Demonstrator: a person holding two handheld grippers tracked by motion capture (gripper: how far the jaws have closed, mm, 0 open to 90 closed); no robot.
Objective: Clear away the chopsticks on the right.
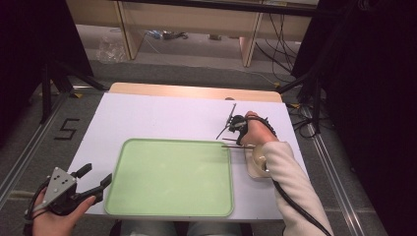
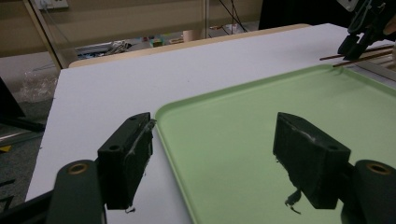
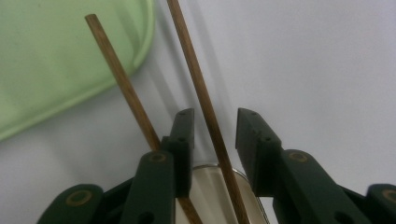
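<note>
Right gripper [image 3: 214,140] jaws apart (unclamped) – one chopstick [image 3: 205,107] between, lengthwise, tip toward tray [image 3: 56,70].

left: my left gripper [image 1: 93,179] sits low by my side, jaws spread wide, nothing between the pads [image 2: 128,156] | right: my right gripper [image 3: 212,140] reaches further out, angled down, jaws partway apart | sleeve: pale sleeve [image 1: 295,182] on the right forearm, cable trailing off it

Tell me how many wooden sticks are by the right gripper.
2. One stick runs between the right gripper and its open jaws; the other stick lies outside them, toward the green tray.
</note>
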